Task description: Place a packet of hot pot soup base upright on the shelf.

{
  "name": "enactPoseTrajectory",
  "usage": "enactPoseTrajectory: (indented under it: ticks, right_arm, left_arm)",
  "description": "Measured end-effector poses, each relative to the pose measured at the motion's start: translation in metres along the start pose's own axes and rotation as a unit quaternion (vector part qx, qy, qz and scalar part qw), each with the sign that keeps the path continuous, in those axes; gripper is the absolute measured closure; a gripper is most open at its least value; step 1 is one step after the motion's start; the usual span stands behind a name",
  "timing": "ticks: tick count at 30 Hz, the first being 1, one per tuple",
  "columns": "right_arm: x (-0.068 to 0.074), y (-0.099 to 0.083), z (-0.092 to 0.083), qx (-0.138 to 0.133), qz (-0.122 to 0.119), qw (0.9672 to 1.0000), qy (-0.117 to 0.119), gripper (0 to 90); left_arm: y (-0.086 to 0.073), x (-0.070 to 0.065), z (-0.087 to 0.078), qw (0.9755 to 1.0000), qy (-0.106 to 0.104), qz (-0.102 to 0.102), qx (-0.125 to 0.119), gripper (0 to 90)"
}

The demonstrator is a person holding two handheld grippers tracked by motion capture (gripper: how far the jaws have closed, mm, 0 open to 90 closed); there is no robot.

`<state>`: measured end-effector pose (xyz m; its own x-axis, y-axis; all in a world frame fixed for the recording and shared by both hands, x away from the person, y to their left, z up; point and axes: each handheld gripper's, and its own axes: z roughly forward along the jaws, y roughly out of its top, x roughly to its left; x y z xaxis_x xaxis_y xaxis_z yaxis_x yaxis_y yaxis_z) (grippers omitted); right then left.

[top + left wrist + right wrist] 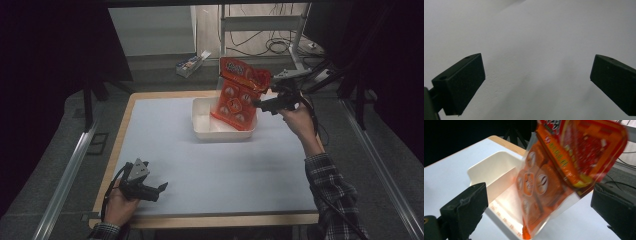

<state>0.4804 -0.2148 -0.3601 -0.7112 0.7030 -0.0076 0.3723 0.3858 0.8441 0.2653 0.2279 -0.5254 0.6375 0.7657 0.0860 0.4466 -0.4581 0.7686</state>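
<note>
Your orange snack bag (239,93) stands tilted with its lower end already inside the white bin (202,127), so the drop looks nearly done, your right gripper (537,202) spread wide beside it and your left gripper (159,190) spread and empty over the table (165,145).

- High view: from above the person's side, looking forward and down over the whole pale grey surface (210,165).
- Left gripper view: close, facing bare surface.
- Right gripper view: close on the white rectangular plastic tub (496,167), shared with the high view (200,122).
</note>
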Motion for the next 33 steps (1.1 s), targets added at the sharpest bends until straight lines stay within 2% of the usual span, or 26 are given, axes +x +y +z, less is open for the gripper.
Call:
enactPoseTrajectory:
  ticks: [9,16,19,23,33]
  right_arm:
    - [0.026,-0.028,-0.003,-0.001,-0.02,0.9997,0.014,0.8]
    - [0.039,-0.048,-0.007,-0.01,-0.015,0.9993,0.031,1.4]
    - [0.045,-0.056,-0.009,0.002,-0.009,0.9988,0.049,3.8]
    - [0.056,-0.068,-0.013,0.009,-0.016,0.9983,0.055,3.8]
    - [0.08,-0.086,-0.016,0.017,-0.033,0.9977,0.056,3.4]
  left_arm:
    - [0.001,-0.001,0.0,1.0,-0.001,-0.001,0.001,0.0]
    - [0.001,-0.002,0.0,1.0,0.0,0.001,0.003,0.0]
    - [0.001,-0.003,0.0,1.0,0.001,0.002,0.005,0.0]
    - [0.002,-0.003,0.001,0.9999,0.003,0.005,0.009,0.0]
    - [0.002,-0.004,-0.001,1.0,0.003,0.003,0.005,0.0]
